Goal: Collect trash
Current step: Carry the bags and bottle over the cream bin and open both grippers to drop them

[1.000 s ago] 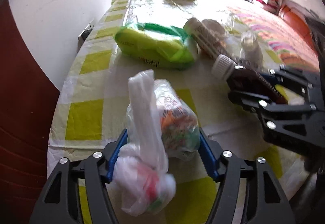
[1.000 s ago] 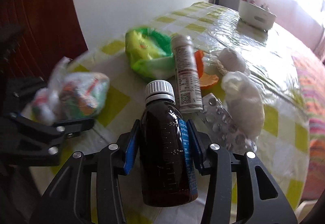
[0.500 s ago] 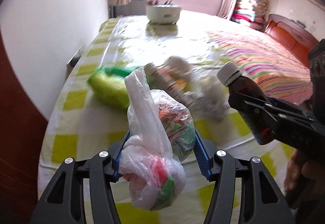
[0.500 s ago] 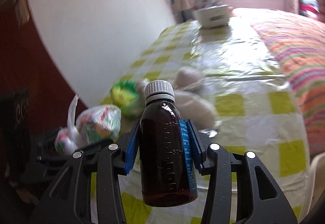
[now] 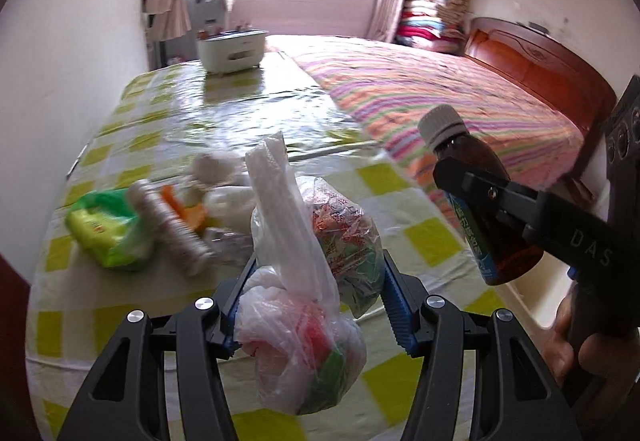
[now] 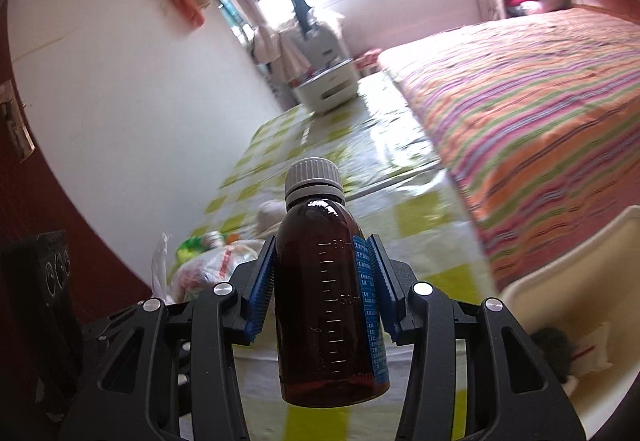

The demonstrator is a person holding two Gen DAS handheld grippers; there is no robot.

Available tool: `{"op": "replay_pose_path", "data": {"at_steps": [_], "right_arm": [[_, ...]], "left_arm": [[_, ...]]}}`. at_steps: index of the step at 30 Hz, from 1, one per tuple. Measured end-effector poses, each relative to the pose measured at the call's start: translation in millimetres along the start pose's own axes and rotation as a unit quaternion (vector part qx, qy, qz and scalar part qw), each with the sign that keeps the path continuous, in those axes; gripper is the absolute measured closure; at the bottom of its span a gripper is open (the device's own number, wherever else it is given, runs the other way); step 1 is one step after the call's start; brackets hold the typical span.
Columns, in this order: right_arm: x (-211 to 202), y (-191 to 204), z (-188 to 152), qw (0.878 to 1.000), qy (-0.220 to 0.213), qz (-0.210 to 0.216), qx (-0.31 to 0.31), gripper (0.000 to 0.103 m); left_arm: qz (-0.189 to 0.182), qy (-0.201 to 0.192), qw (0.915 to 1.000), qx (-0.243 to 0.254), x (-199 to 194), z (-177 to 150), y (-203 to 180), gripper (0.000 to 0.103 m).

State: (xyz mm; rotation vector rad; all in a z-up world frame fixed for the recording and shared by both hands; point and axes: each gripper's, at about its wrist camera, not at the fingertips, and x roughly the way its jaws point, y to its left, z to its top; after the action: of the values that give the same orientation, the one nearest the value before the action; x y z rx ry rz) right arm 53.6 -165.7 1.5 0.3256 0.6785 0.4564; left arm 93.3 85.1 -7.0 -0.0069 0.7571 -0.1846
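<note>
Two loads lifted clear of your check-clothed counter (image 5: 404, 201): left tool (image 5: 316, 297) clamped on the knotted clear plastic trash bag (image 5: 308, 281), right tool (image 6: 322, 293) clamped on the white-capped brown medicine bottle (image 6: 320, 281); next, carry both to a bin.

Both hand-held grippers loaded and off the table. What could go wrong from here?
1. The bag is soft and hangs loosely in the left hand-held gripper; its lower bulge sags below the pads and might slip out.
2. The bottle is smooth and gripped only mid-body by the right hand-held gripper; it may slide out.
</note>
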Motion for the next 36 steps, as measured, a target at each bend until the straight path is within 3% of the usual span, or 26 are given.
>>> {"op": "replay_pose_path", "data": {"at_steps": [10, 23, 29, 36], "right_arm": [[-51, -61, 7, 0.995, -0.060, -0.075, 0.024, 0.059], [-106, -133, -5, 0.973, -0.098, -0.207, 0.041, 0.059], [-118, -153, -10, 0.966, -0.099, -0.234, 0.052, 0.059], [-117, -168, -13, 0.965, -0.094, -0.234, 0.077, 0.059]], "left_arm": [[-0.030, 0.015, 0.9982, 0.050, 23, 3, -63, 0.048], [-0.078, 0.024, 0.9910, 0.107, 39, -1, -149, 0.048], [-0.090, 0.031, 0.9879, 0.123, 44, -3, -177, 0.048], [-0.099, 0.032, 0.9857, 0.132, 46, -4, -191, 0.048]]}}
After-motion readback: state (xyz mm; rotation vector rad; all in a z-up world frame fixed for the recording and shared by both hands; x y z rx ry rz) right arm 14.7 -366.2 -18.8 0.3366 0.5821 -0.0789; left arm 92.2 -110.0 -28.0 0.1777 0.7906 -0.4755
